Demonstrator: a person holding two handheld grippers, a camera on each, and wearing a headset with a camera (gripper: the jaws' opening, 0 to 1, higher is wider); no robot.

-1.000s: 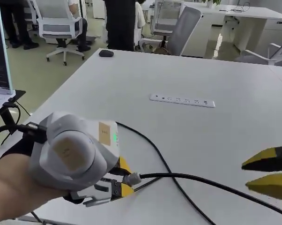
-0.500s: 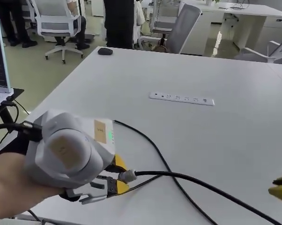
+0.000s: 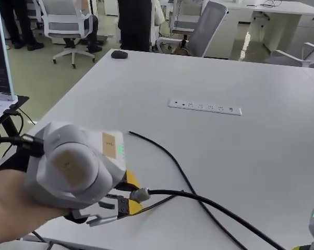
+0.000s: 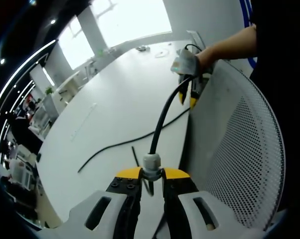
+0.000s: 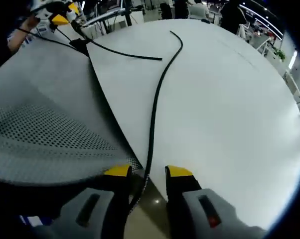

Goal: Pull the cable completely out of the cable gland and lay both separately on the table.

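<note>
Left tool (image 4: 151,175) clenched on cable gland (image 4: 151,163), cable (image 4: 162,119) running out ahead, right tool (image 5: 148,172) released, straddling cable

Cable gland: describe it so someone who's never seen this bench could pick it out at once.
On the big white table, find the left gripper near the front left edge. The cable gland is the small light-grey fitting pinched between its yellow-tipped jaws. It is the one stubby round piece that the long black cable runs out of.

Grey plastic cable gland (image 4: 151,163), matt black cable (image 5: 153,114), smooth white table (image 3: 225,151).
</note>
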